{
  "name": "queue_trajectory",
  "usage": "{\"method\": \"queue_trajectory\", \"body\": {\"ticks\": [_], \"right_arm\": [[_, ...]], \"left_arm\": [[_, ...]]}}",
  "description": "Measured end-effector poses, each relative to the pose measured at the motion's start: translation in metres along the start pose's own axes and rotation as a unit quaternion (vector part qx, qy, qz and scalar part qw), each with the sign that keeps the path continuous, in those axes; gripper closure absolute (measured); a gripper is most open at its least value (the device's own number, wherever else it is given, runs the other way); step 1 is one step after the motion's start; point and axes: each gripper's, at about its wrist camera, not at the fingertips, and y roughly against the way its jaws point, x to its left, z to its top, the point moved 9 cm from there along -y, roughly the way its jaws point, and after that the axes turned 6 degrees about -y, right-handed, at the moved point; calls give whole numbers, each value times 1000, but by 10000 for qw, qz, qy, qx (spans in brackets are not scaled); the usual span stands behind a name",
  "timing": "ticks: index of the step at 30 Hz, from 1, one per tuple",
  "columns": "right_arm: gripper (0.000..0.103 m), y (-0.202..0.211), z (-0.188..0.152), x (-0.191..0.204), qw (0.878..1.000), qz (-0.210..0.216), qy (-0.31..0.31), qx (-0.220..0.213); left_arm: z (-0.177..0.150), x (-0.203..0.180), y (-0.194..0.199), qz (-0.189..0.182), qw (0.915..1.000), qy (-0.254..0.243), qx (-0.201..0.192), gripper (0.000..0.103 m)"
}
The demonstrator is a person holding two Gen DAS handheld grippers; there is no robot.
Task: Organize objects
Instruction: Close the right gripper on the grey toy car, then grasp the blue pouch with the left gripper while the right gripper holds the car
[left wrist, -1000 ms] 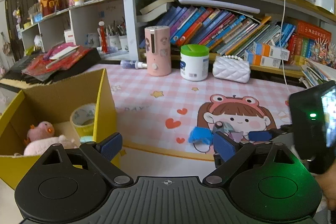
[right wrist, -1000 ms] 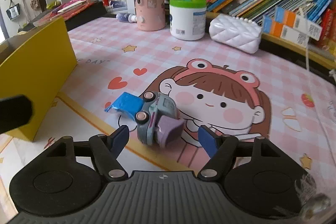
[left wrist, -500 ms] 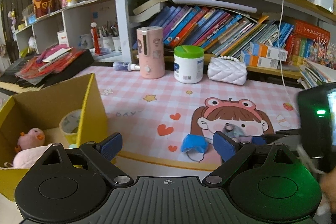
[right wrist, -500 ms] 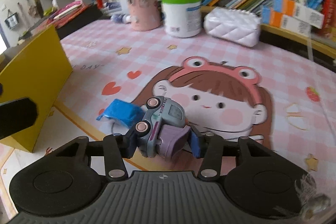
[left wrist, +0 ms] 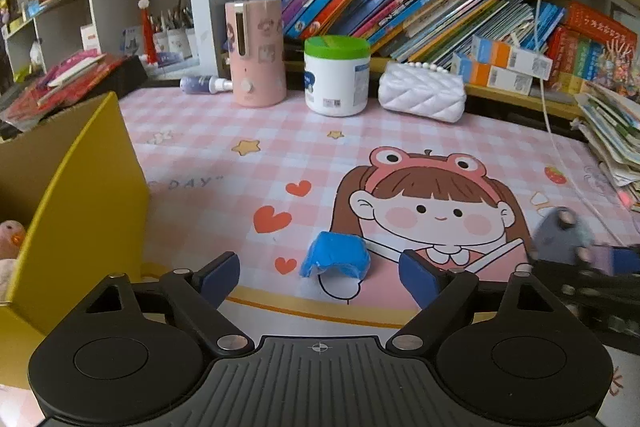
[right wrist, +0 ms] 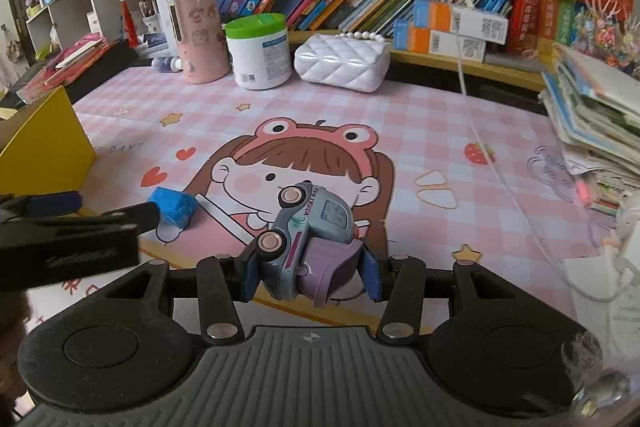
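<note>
My right gripper (right wrist: 310, 277) is shut on a grey-blue and purple toy truck (right wrist: 308, 231) and holds it above the pink mat; the truck also shows blurred at the right of the left wrist view (left wrist: 560, 237). A crumpled blue object (left wrist: 335, 255) lies on the mat, just ahead of my left gripper (left wrist: 320, 277), which is open and empty. The blue object also shows in the right wrist view (right wrist: 173, 205), beside the left gripper's fingers (right wrist: 54, 203). A yellow box (left wrist: 84, 207) stands at the left, with a pink plush toy (left wrist: 10, 233) inside.
At the back of the mat stand a pink cylinder (left wrist: 256, 51), a white tub with a green lid (left wrist: 336, 75) and a white quilted purse (left wrist: 422, 93). Bookshelves rise behind. A stack of books (right wrist: 596, 115) and a hanging white cable (right wrist: 472, 99) are at the right.
My right gripper closed on the toy truck and lifted it off the mat, moving right. My left gripper swung right, away from the box and toward the blue object.
</note>
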Motion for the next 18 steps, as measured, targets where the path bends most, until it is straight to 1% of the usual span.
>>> {"method": "queue_trajectory", "body": {"ticks": [3,7,9,11,12,18], "right_arm": [[57,5,-2,-4,10000,-50,7,-8],[57,7,-4,-5,10000,-79,-7,3],[57,7,-4,-5,10000,-80,-5,16],[57,7,-5,-5,10000,-73,-2,28],[57,6,-5,-4,10000,-67,-2,37],[57,4,-6,-2,9999,-44,25,96]], "left_arm": [[1,-1,-7,30,10000,5,-12,16],[0,-1,-18,50,10000,3,44,20],[-2,-2,-24,45,9999,-13,103,23],[-3,-4,-29,24,9999,-37,151,29],[-4,-4,-32,13,9998,-56,176,30],[-3,-9,-47,-3,9997,-39,242,32]]}}
